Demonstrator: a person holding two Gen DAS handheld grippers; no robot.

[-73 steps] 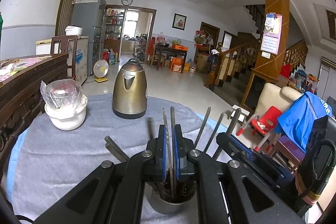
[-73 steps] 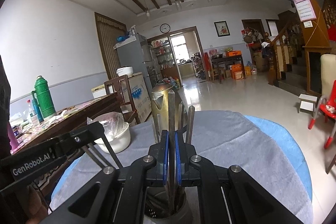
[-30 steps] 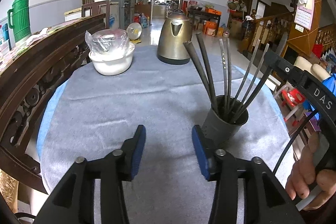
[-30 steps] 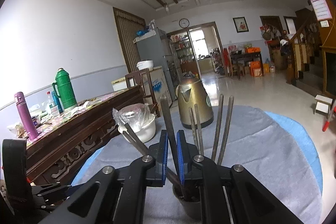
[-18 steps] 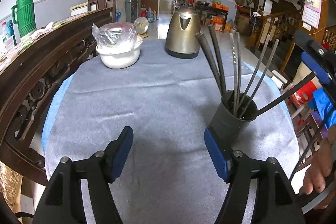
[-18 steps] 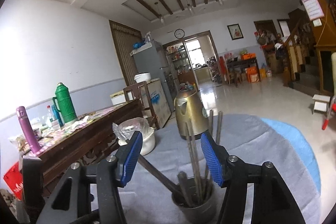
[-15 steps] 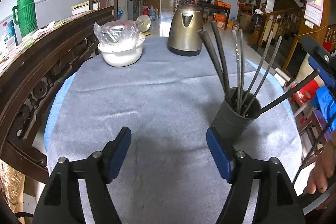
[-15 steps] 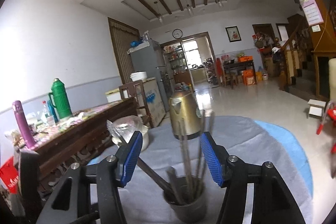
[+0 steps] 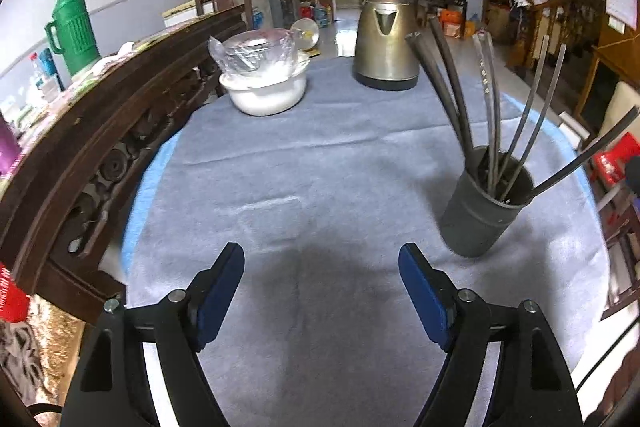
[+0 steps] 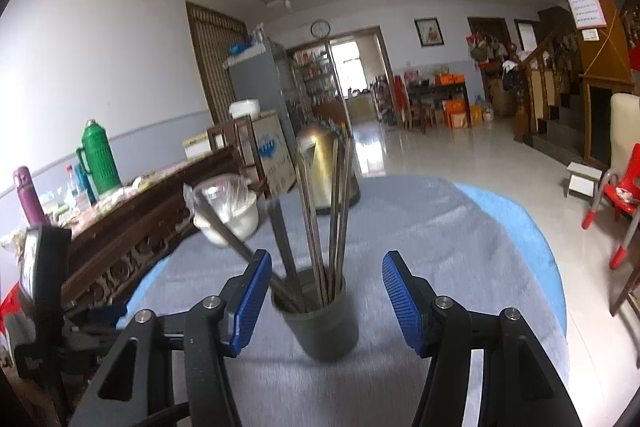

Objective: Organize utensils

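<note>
Both your left gripper (image 9: 321,277) and right gripper (image 10: 323,285) gape empty; utensils (image 9: 490,95) already stand in the holder cup (image 9: 480,223) at 2 o'clock, so you look finished.

Dark metal utensils (image 9: 490,115) fanned upright in a grey cylindrical holder (image 9: 482,215) on cloth.

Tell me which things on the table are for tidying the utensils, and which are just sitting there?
For the job:
- the dark utensil holder
- the long utensils standing in it
- the left gripper and right gripper, both open and holding nothing

Just sitting there:
- the brass-coloured kettle
- the white bowl with a plastic bag on top
- the green thermos on the sideboard
</note>
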